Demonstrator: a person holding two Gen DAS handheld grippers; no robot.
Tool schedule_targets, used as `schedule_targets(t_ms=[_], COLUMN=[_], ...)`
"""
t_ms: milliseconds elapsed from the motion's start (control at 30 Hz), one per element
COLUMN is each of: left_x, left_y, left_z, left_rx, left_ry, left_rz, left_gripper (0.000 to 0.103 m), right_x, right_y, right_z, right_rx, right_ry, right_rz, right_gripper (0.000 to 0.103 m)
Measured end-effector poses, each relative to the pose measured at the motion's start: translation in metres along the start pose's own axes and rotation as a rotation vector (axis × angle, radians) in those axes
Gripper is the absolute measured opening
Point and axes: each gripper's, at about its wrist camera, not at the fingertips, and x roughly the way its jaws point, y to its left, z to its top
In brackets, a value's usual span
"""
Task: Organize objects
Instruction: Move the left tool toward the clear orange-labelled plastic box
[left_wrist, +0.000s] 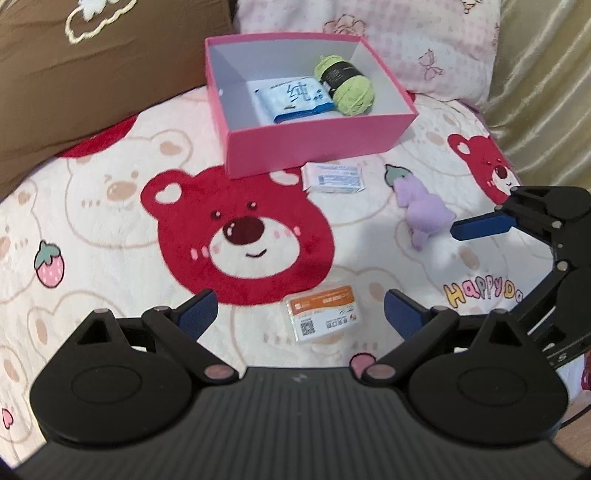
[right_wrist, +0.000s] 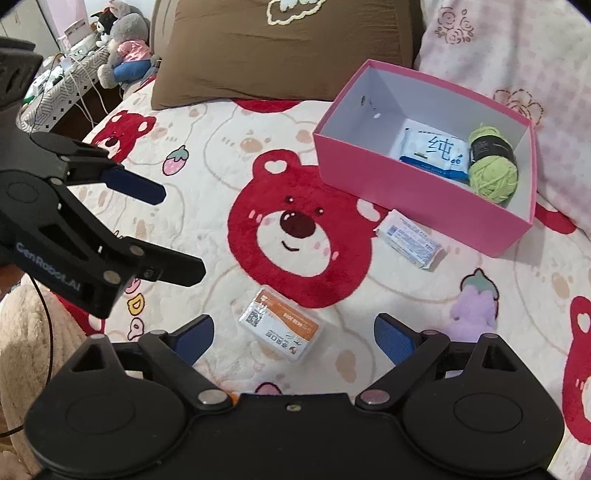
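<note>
Both wrist views look down along wide-apart jaws at the bed (left_wrist: 110, 229); the 2 share the pink box (left_wrist: 317, 147) ahead and the orange card (right_wrist: 280, 332) between the jaws.

Bear-print bed blanket (left_wrist: 110, 229); box (left_wrist: 317, 147), packets.

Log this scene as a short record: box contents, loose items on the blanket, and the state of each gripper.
container: pink box, open, on the bear-print blanket
in box: wet wipes pack; green yarn ball
loose on blanket: orange-and-white card packet; small white-and-blue packet beside the box; purple plush toy
left gripper: open, empty, over the card packet
right gripper: open, empty
</note>
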Motion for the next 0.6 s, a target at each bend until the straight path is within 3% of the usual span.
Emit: schedule_targets(t_ms=[133,367,467,600], left_x=[0.007,0.017,0.025,0.042], left_y=[0.007,0.009,0.006,0.008], left_z=[-0.010,-0.026,-0.032,-0.042], left_rx=[-0.015,-0.015,0.019,-0.007], left_ry=[0.011,0.002,-0.027,-0.033], left_rz=[0.007,0.007,0.003,-0.017], left_gripper=[0.098,0.098,0.098,0.097], right_x=[0.007,0.013,0.023,0.051], right_y=[0.003,-0.003,-0.006,-0.008], right_z=[-0.008,-0.036,-0.051,-0.068], right_rx=[-0.008,0.034,-0.017,-0.102], right_ry=[-0.016,-0.138,-0.200,-0.200], right_rz=[0.014,0.083,0.097,0.037], right_gripper=[0.096,0.096,0.096,0.096])
